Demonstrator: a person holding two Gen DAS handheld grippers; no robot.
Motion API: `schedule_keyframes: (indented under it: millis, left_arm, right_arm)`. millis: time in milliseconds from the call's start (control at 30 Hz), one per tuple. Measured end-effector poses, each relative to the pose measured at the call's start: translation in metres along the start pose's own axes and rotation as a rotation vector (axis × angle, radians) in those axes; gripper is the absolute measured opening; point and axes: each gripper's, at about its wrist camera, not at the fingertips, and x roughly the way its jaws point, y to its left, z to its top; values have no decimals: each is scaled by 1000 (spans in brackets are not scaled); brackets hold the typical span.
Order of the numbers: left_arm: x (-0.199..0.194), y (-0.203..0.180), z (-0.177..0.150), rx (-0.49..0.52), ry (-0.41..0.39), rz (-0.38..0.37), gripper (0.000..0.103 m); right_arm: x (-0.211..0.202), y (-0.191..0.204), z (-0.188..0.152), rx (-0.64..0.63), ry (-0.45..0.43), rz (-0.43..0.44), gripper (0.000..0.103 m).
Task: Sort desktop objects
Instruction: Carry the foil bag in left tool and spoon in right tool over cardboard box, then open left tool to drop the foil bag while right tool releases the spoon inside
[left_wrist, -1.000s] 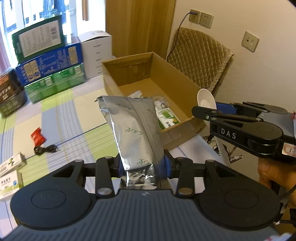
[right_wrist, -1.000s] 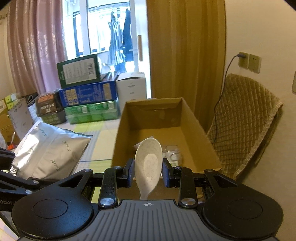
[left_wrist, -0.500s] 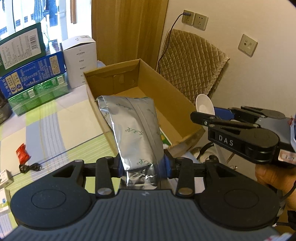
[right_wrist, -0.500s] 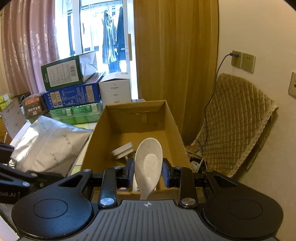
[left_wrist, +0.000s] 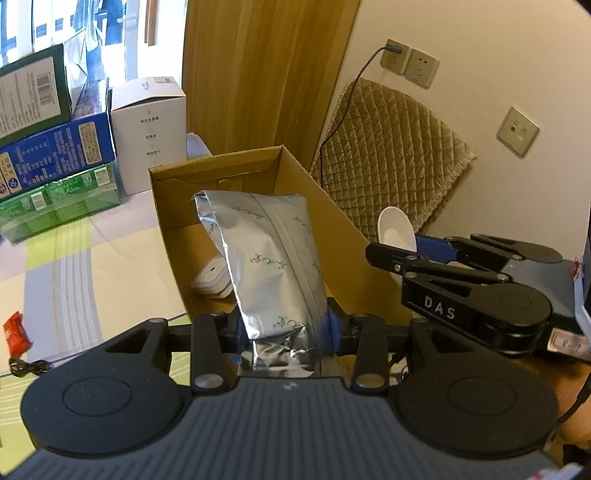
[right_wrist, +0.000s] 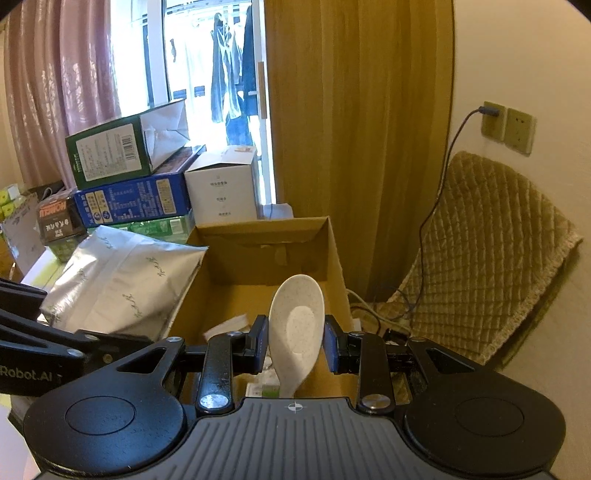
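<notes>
Silver foil pouch (left_wrist: 273, 258) pinched in your left claw (left_wrist: 286, 328) stands over the cardboard box (left_wrist: 347, 236), nearer than the spoon (right_wrist: 295, 328) your right claw (right_wrist: 293, 347) grips.

Home: curtains (right_wrist: 354, 110); hanging laundry (right_wrist: 231, 70)

Silver pouch (left_wrist: 273, 258) with green sprigs, speckled white spoon (right_wrist: 297, 328), brown box (left_wrist: 332, 236).

striped table (left_wrist: 74, 258): cardboard box (left_wrist: 343, 236), red packet (left_wrist: 15, 331)
</notes>
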Motion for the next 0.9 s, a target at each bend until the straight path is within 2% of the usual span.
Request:
schedule_keyframes:
  millis: [267,600,900]
  left_arm:
    - [30,14,10,-83,0,-8,35]
    - [48,23,12,-166,-50,-36,36]
    - [26,33,5,-152,-99,0,36]
  right_arm:
    - [35,-5,7,-29,20,2,28]
    - [59,-10,10,-40,36,-7,28]
    - [66,-2,8,-46,46,8,28]
